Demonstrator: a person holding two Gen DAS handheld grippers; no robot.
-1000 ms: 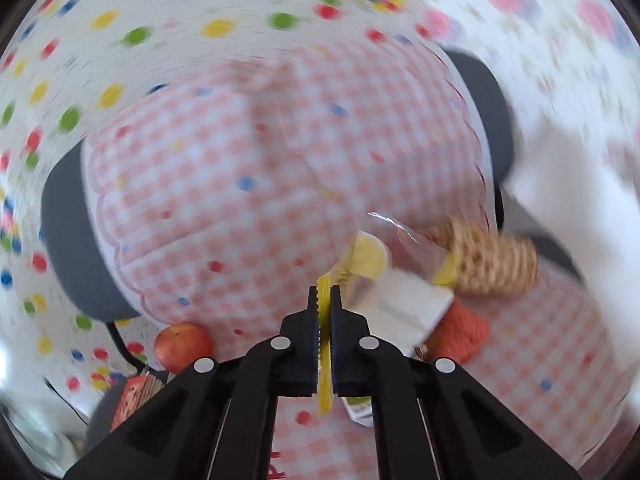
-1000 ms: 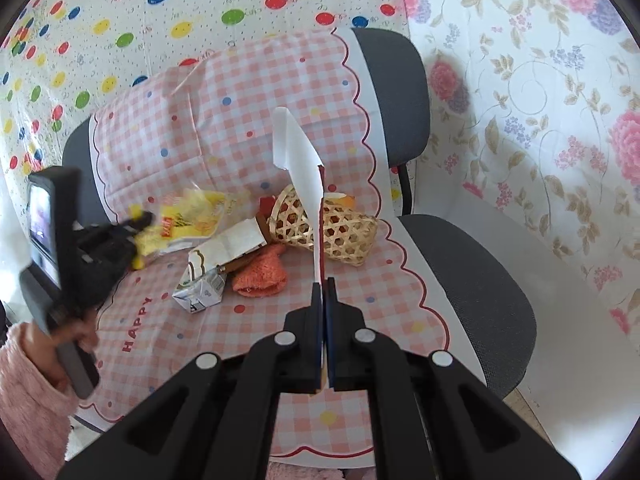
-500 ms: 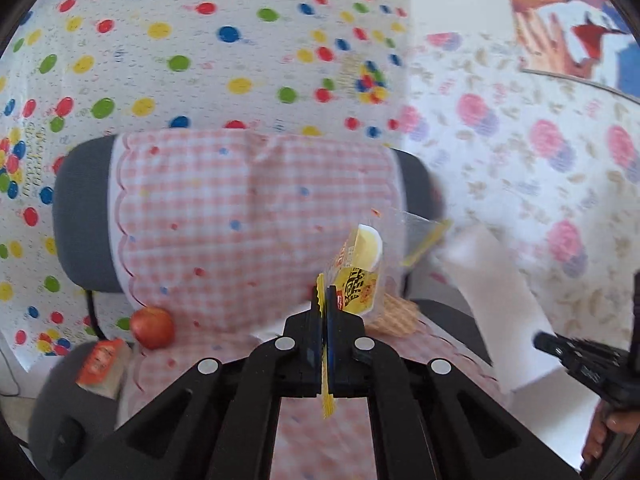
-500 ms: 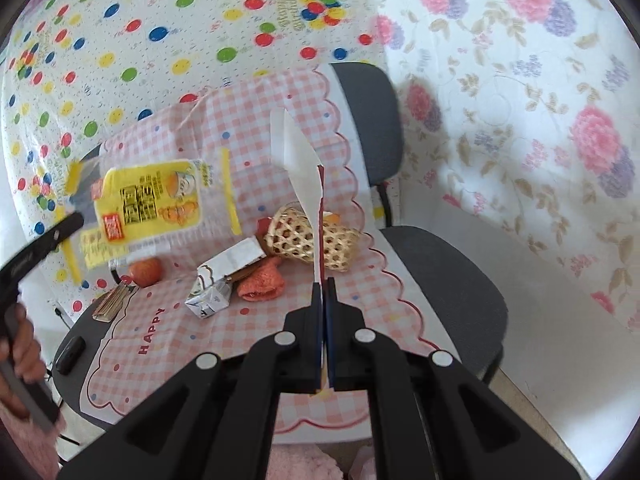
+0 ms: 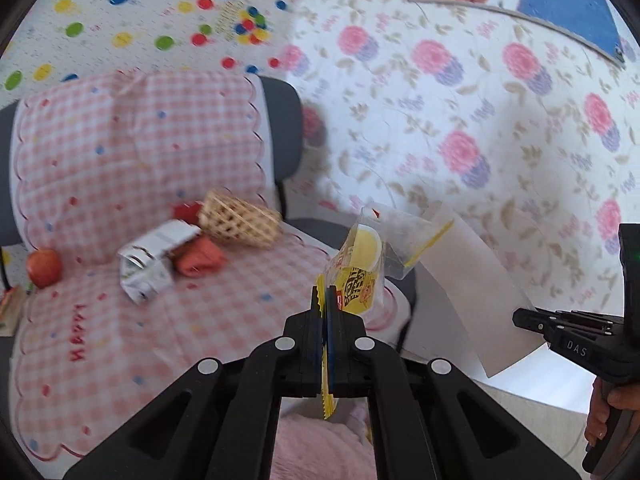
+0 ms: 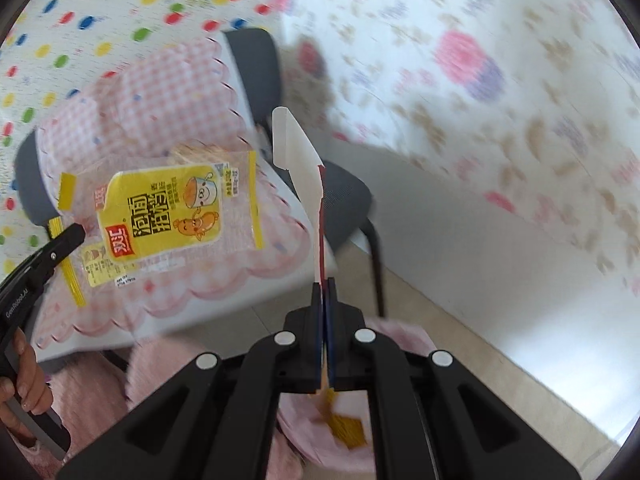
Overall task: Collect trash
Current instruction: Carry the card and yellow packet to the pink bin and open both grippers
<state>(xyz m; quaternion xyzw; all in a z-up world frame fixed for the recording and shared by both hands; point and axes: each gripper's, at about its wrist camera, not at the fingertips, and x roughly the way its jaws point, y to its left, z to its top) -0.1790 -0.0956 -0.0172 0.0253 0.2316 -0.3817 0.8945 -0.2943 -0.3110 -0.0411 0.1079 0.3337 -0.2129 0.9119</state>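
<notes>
In the left wrist view, the left gripper (image 5: 325,300) had its jaws pressed together on the serrated yellow edge of a snack wrapper (image 5: 358,276), which stood up just ahead of the jaws and leaned a little to their right, clear film trailing off its top. Far to the right of the jaws, the right gripper (image 5: 520,316) held a white paper sheet (image 5: 476,288) that rose slanting toward the wrapper. Well off to the left of the jaws, on the pink checked cloth (image 5: 120,340) over the chair, lay a crushed carton (image 5: 154,258), an orange rag (image 5: 200,258), a woven basket (image 5: 240,222) on its side and an apple (image 5: 44,267). In the right wrist view, the right gripper (image 6: 325,284) was likewise clamped, pinching the sheet (image 6: 298,160) by its lower edge so that it stood straight up from the jaws, edge-on, with a dark red stripe along it. To the left of the jaws the wrapper (image 6: 160,216) hung flat and face-on from the tip of the left gripper (image 6: 76,232). Below the jaws something pink with a yellow scrap showed, too blurred to name. Both pieces looked very light and limp: the film likely slippery and apt to slide out, so the crimped seam seemed the surest hold; the paper would bend rather than break, and was best kept by its edge.
</notes>
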